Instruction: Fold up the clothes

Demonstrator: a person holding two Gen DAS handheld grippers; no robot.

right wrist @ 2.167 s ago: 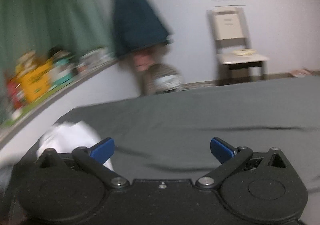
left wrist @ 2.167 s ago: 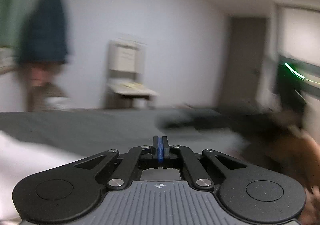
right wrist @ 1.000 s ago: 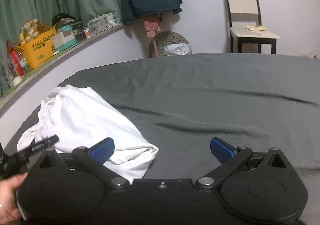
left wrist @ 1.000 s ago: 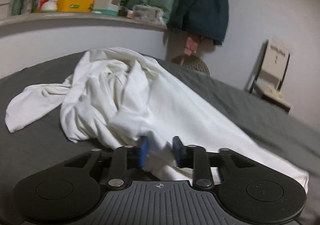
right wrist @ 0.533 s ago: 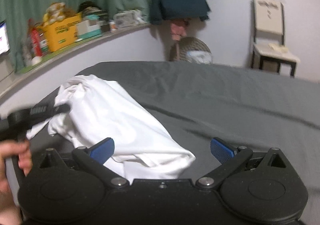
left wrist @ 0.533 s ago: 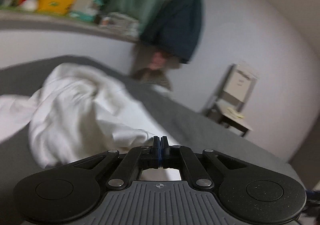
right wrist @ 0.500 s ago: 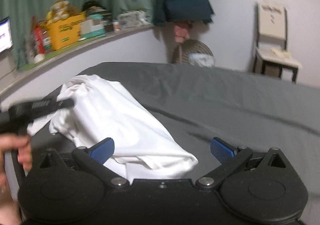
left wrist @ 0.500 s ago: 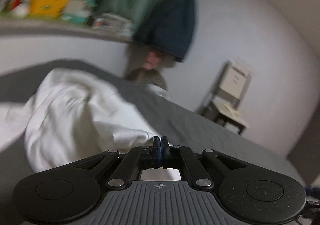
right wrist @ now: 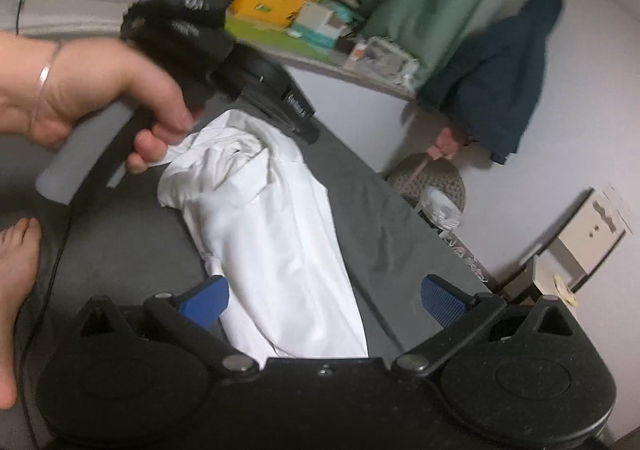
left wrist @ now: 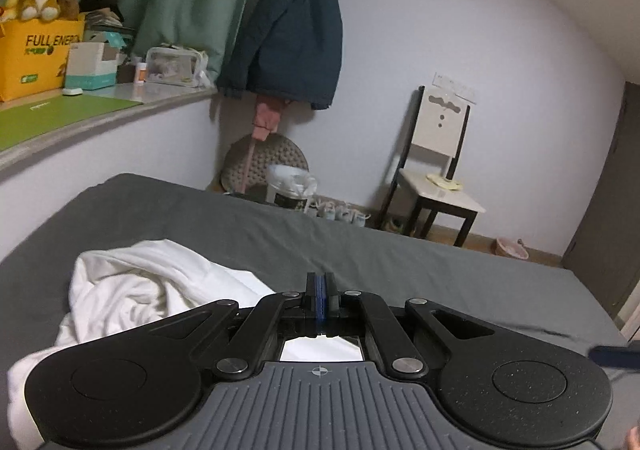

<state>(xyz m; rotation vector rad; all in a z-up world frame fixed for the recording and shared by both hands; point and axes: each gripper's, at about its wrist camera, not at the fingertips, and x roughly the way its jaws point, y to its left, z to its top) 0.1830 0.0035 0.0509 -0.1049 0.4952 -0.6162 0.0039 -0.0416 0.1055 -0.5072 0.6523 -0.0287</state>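
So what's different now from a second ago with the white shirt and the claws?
The left claw shut on a fold of the white shirt and lifted it, so the cloth now hangs stretched from it in the right wrist view. The right claw rolled sideways and swung over the shirt, still open and holding nothing. The grey bed and the rest of the room stayed as they were.

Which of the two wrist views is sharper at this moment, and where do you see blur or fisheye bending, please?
Left wrist view: mostly sharp, dim even light, the chair and yellow box crisp; the walls bow. Right wrist view: tilted, with motion smear on the hand holding the left gripper; the white garment stays fairly clear.
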